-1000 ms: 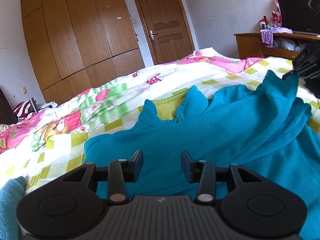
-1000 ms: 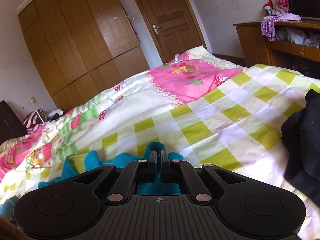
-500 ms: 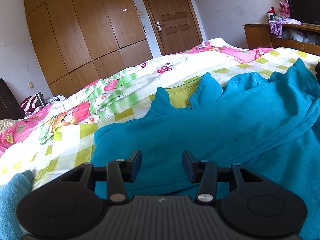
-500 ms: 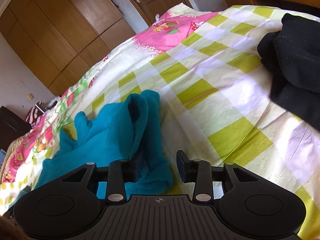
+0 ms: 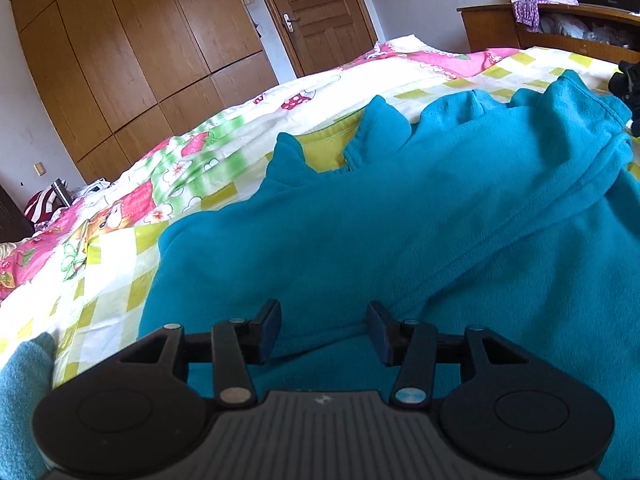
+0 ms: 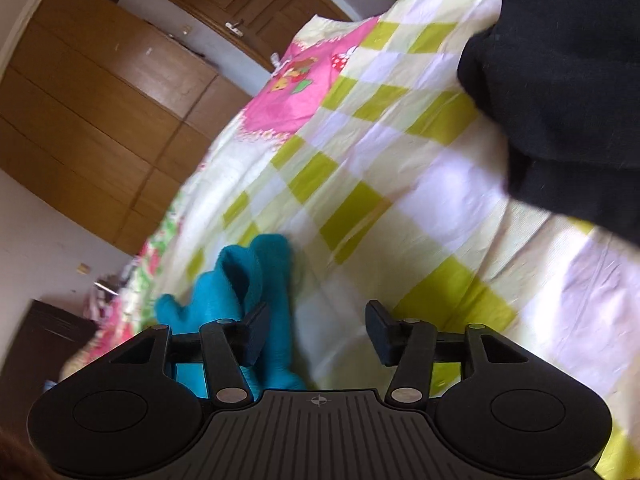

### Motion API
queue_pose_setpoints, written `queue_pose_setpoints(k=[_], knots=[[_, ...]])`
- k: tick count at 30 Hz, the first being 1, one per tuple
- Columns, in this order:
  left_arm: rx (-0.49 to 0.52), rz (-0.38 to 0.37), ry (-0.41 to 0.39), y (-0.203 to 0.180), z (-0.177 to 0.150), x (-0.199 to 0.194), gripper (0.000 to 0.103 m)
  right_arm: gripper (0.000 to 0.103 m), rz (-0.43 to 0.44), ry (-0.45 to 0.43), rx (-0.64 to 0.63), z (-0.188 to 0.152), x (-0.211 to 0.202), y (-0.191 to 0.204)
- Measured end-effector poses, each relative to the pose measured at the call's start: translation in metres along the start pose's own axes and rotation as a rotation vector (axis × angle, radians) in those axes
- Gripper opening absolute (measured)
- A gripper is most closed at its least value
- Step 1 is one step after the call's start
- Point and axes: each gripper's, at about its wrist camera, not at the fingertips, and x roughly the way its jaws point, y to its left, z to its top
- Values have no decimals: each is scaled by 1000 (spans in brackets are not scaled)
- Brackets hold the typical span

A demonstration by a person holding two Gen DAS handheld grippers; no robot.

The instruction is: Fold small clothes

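A teal fleece garment (image 5: 420, 232) lies spread on the checked bedspread (image 5: 108, 280), its yellow-lined collar (image 5: 328, 148) toward the far side. My left gripper (image 5: 322, 330) is open and empty, low over the garment's near part. In the right wrist view one folded-over teal sleeve (image 6: 260, 292) lies at the lower left. My right gripper (image 6: 316, 330) is open and empty, with its left finger (image 6: 254, 332) beside the sleeve; the view is tilted and blurred.
A black garment (image 6: 560, 92) lies on the bed to the right, and its edge also shows in the left wrist view (image 5: 628, 80). Another teal cloth (image 5: 20, 392) sits at the near left. A wooden wardrobe (image 5: 132, 52), door (image 5: 316, 12) and dresser (image 5: 560, 28) stand beyond the bed.
My right gripper opened and let go of the teal sleeve, which now lies on the bed, then swung right and tilted. My left gripper stayed open and moved a little closer over the garment.
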Motion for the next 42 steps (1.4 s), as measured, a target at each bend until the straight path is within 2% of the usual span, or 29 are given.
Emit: queue_pose_setpoints(k=[1,3,5,9,11,13,16,21,25,29,31,32,34,37,39,41,42], knots=[[-4,-8,0,3,-2,-7,61,50,-67,-28,-89,-5,-10,10],[-7,-23,0,10,-10,-25,61,50,-19,-19,-168,-21,-40,17],[-5,-38,15,18,-22,-48,61,50,54,77,-174,-44,-73,20],[2,-61,65,39,-54,-101,61,50,107,312,-201,-106,-131,28],[-9,-69,92,52,-72,-128,61,50,108,375,-307,-135,-157,41],[-16,-92,121,63,-85,-151,61,50,101,421,-479,-160,-177,60],[-19,-127,147,78,-102,-184,61,51,137,540,-616,-184,-187,78],[4,-178,201,86,-126,-224,63,57,127,618,-786,-205,-190,92],[93,-203,244,69,-144,-237,65,58,41,634,-933,-222,-179,99],[107,-269,329,64,-153,-234,66,55,45,643,-873,-220,-167,101],[169,-281,334,56,-153,-235,65,26,36,646,-818,-213,-161,98],[214,-292,339,51,-152,-238,65,21,43,647,-789,-208,-160,97],[316,-339,347,43,-154,-245,65,17,52,627,-751,-200,-164,96],[420,-329,367,32,-156,-239,65,15,65,580,-741,-187,-173,95],[442,-296,399,26,-158,-224,59,14,79,559,-725,-186,-177,95],[451,-283,452,21,-161,-212,39,13,80,548,-706,-186,-177,93],[448,-283,472,21,-163,-210,37,12,79,549,-697,-186,-176,92]])
